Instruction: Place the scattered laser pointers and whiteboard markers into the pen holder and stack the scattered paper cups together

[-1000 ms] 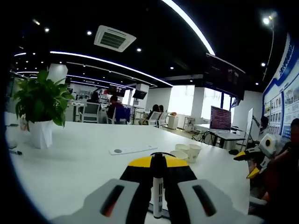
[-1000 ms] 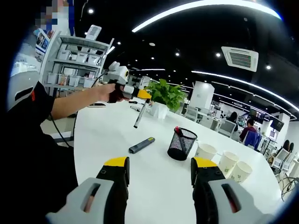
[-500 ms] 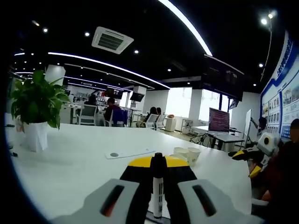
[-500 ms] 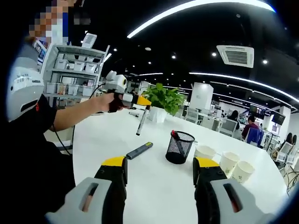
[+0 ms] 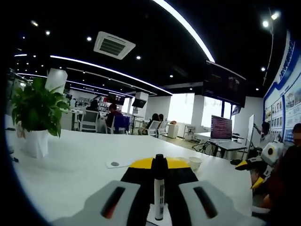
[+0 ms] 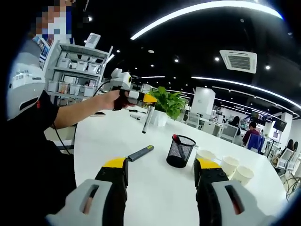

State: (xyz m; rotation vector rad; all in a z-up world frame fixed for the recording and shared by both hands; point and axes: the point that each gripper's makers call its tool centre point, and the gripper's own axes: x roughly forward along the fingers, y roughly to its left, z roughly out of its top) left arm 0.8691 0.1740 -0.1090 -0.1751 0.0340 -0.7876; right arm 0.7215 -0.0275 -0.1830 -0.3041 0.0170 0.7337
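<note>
Left gripper (image 5: 159, 188) has its fingers clamped on a whiteboard marker (image 6: 147, 120), held above the counter (image 6: 108, 136) at about 10 o'clock from the pen holder (image 6: 180, 151). Right gripper (image 6: 161, 172) fingers are apart, holding nothing. I'd get the marker vertical above the rim before letting go.

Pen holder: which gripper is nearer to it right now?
Right, probably. The right gripper is low over the table with the mesh pen holder just ahead between its open jaws. The left gripper, holding a marker, is raised beyond it, near the plant.
</note>
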